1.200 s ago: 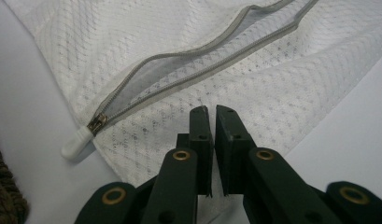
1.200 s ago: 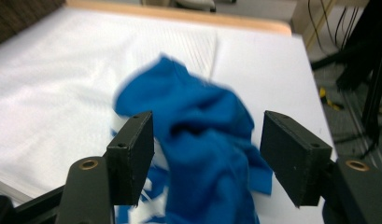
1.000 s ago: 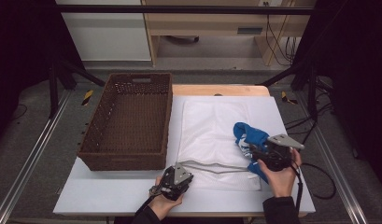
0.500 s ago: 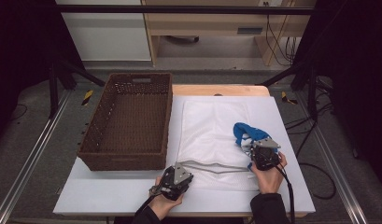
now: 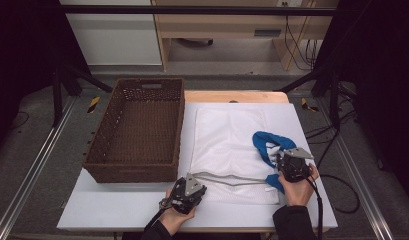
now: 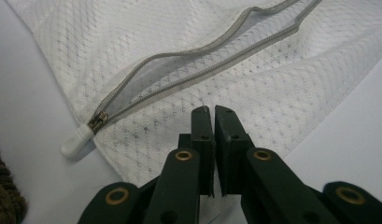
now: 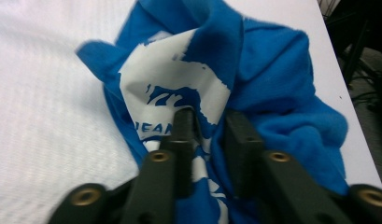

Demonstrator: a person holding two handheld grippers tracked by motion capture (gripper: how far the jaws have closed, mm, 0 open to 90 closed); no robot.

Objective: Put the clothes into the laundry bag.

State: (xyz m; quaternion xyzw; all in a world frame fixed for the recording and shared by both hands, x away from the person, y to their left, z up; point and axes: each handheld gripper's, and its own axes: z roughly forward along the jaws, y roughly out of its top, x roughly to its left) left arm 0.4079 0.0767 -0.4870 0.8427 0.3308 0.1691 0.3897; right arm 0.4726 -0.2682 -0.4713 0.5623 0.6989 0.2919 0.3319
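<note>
On the crumpled blue cotton garment (image 7: 272, 79) a white printed patch carries blue lettering; I can read only "EAN" beside my right claw's (image 7: 209, 121) left jaw, the rest being folded under or covered by the jaw. A larger blue shape in the print above it is too broken up by creases to make out. The garment lies at the right edge of the flat white mesh laundry bag (image 5: 227, 145), partly on it, on the white surface (image 5: 117, 210). My right claw's jaws have just been opening a little; a fold of the blue cloth sits bunched between them, and I cannot tell whether the pads press on it. In the high view my right claw (image 5: 287, 165) covers the near part of the garment (image 5: 264, 142), so its full shape stays hidden.

My left claw (image 6: 212, 112) is closed, with only a thin slit between the jaws, pinching the mesh of the bag (image 6: 282, 88) at its near edge. The grey zip (image 6: 198, 60) gapes partly open, its white rubbery pull tab (image 6: 76, 140) lying at the bag's corner; the inside of the bag is shadowed and unreadable. The brown woven basket (image 5: 137, 130) stands to the left of the bag, and in the left claw's view it is cut off to a sliver of rim (image 6: 4, 200).
</note>
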